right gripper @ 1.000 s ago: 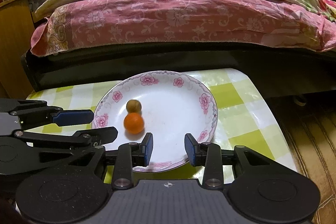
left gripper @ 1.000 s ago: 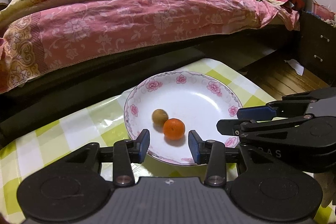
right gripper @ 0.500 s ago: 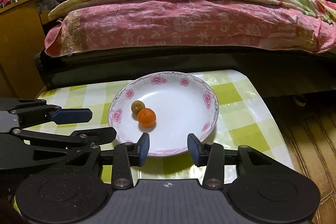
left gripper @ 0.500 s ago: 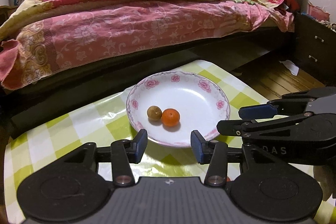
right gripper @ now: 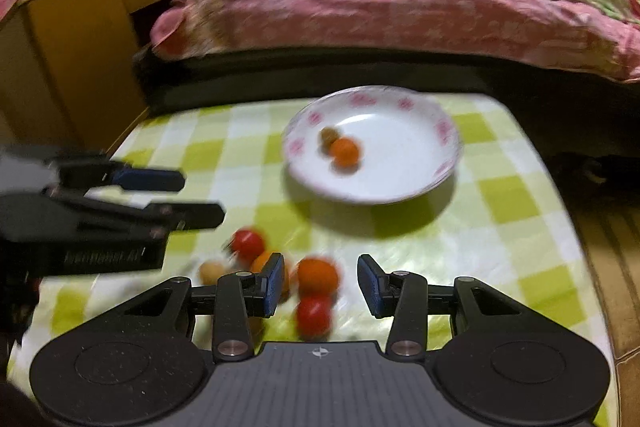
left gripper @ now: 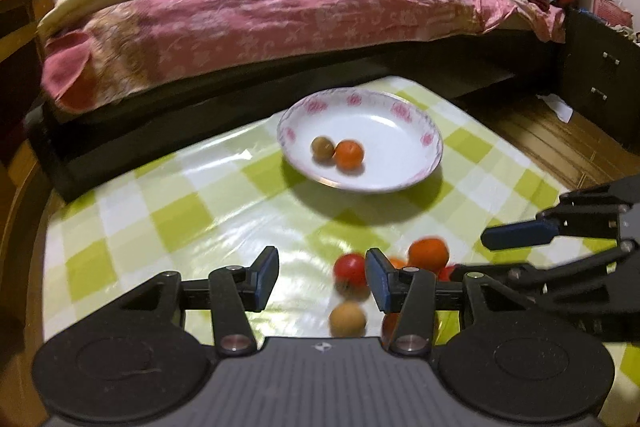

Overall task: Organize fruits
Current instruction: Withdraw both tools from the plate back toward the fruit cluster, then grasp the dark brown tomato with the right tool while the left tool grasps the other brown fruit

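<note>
a: while the left view is the sharper, start there. what's in hand?

b: left gripper (left gripper: pixel 322 277) has its fingers released, nothing between them. two fruits sit in the plate (left gripper: pixel 404 183): a brown one (left gripper: pixel 322 148) touching an orange (left gripper: pixel 349 155). loose fruit lies on the bench (left gripper: pixel 168 211) near the fingers: a tomato (left gripper: pixel 350 265), a tan fruit (left gripper: pixel 347 319), a second orange (left gripper: pixel 428 254).

a: and the right view?

b: blurred. right gripper (right gripper: pixel 321 285) also has its fingers apart and bare; that second orange (right gripper: pixel 318 275) and another tomato (right gripper: pixel 314 313) show in the gap, but lower down on the bench, not pinched.

a: so which step?

b: i judge it the reach for the next fruit, with the plate well apart from the pile.

a: next move?

b: lower one gripper over a single fruit, clench gently since they roll, and keep clear of its neighbours and the other gripper.
</note>
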The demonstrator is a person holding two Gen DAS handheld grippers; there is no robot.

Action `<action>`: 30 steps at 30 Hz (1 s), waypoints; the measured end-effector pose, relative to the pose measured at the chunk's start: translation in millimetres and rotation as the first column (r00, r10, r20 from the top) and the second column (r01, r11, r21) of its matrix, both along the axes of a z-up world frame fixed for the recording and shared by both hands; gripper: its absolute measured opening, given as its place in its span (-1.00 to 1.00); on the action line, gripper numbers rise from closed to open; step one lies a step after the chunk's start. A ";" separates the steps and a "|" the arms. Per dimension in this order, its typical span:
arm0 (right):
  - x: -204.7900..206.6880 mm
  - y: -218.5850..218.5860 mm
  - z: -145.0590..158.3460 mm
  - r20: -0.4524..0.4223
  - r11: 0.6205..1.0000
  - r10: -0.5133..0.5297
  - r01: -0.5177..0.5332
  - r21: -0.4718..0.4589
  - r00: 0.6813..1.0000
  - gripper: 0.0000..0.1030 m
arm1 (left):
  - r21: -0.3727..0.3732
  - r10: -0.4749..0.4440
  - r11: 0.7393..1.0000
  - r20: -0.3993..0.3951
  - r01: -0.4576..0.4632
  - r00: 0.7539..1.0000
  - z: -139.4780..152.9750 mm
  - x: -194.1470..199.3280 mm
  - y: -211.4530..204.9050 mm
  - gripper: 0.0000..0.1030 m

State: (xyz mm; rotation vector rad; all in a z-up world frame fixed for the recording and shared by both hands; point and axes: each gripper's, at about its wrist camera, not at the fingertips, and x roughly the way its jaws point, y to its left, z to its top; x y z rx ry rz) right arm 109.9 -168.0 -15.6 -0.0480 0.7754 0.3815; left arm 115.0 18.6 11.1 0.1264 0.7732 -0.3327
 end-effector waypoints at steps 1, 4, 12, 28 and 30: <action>-5.2 5.1 -1.5 -0.005 1.000 0.021 -0.021 -0.004 1.000 -0.25 | -0.001 0.004 1.000 -0.004 -0.004 1.000 -0.5 -2.4 3.3 0.06; -15.6 17.9 -6.6 -0.026 0.998 0.069 -0.069 -0.012 0.997 -0.25 | -0.015 0.014 1.000 -0.017 -0.014 1.000 -2.5 -7.3 11.6 0.06; -14.5 40.5 -29.8 -0.090 0.993 0.107 -0.110 -0.039 0.990 -0.24 | -0.043 -0.010 0.999 -0.039 0.008 0.999 -8.0 -6.9 17.7 0.07; 2.5 45.1 -43.8 -0.144 0.990 0.137 -0.133 0.037 0.980 -0.34 | -0.042 -0.071 0.997 -0.096 0.067 0.993 -25.8 0.2 11.9 0.07; 2.8 42.6 -42.5 -0.165 0.992 0.128 -0.124 0.038 0.978 -0.35 | -0.040 -0.086 0.996 -0.103 0.082 0.991 -28.2 0.6 9.0 0.07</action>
